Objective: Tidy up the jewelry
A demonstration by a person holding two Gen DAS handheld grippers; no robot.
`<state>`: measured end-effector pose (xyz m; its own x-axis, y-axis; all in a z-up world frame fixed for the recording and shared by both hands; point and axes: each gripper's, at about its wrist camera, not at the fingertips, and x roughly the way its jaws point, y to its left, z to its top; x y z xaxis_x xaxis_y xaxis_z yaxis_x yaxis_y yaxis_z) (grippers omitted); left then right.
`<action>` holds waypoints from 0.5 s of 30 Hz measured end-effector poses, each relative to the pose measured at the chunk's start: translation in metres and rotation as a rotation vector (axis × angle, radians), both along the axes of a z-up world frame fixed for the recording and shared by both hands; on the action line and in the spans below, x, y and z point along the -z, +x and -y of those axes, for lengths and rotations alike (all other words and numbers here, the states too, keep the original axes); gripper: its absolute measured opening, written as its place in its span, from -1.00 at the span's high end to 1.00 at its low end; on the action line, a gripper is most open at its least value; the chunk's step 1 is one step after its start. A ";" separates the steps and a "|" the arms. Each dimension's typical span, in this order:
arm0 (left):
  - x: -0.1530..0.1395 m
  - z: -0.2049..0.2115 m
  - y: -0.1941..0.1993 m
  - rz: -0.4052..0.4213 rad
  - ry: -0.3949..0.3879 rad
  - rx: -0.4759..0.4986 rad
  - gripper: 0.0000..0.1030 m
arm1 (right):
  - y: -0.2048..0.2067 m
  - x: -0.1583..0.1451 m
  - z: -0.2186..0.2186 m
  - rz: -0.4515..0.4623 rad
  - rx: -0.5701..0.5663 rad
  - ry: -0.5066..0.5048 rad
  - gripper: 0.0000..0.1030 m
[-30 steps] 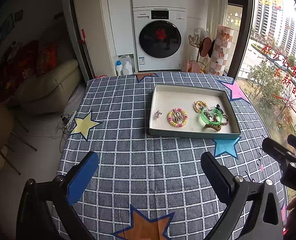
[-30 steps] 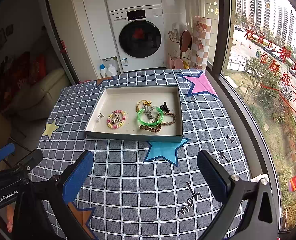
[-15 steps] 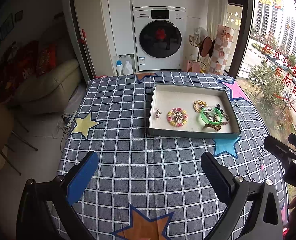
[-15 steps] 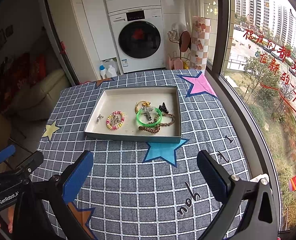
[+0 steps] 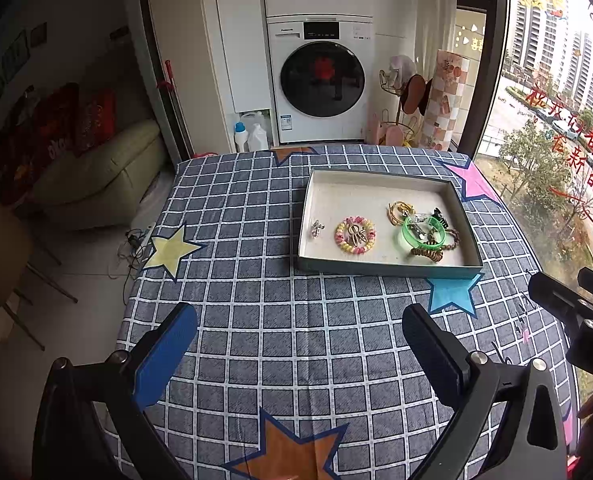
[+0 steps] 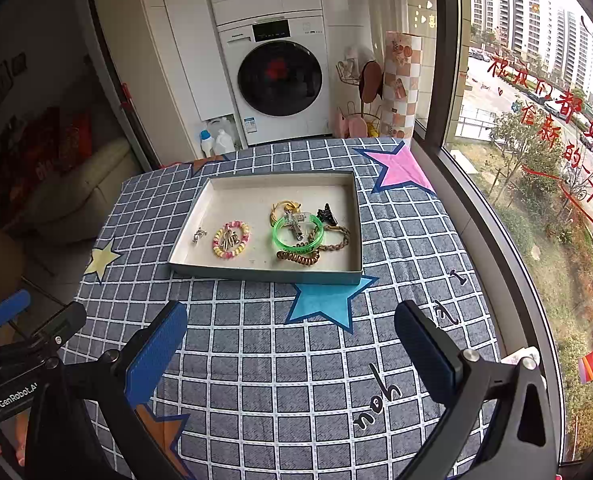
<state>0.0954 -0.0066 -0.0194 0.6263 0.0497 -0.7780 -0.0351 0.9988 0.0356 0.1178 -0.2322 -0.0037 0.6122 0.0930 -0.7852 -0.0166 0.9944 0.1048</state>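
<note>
The table (image 6: 256, 360) has a checked cloth with stars, and its near edge is cut off. A flat tray (image 6: 352, 220) sits near the far side. Inside lie a green bangle (image 6: 298, 234), a bead bracelet (image 6: 231, 239), a brown coil tie (image 6: 298, 258) and a tiny silver piece (image 6: 199, 235), too small to make out. The left gripper (image 5: 296, 344) and right gripper (image 6: 290, 340) hang above the near cloth, jaws wide apart and holding nothing.
</note>
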 end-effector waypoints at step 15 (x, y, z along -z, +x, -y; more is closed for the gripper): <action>0.005 -0.003 0.002 -0.014 0.007 -0.013 -1.00 | 0.000 0.004 -0.001 -0.011 -0.001 0.003 -1.00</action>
<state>0.0971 -0.0034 -0.0241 0.6144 0.0633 -0.7865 -0.0472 0.9979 0.0435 0.1174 -0.2315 -0.0077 0.6037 0.0958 -0.7914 -0.0166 0.9941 0.1076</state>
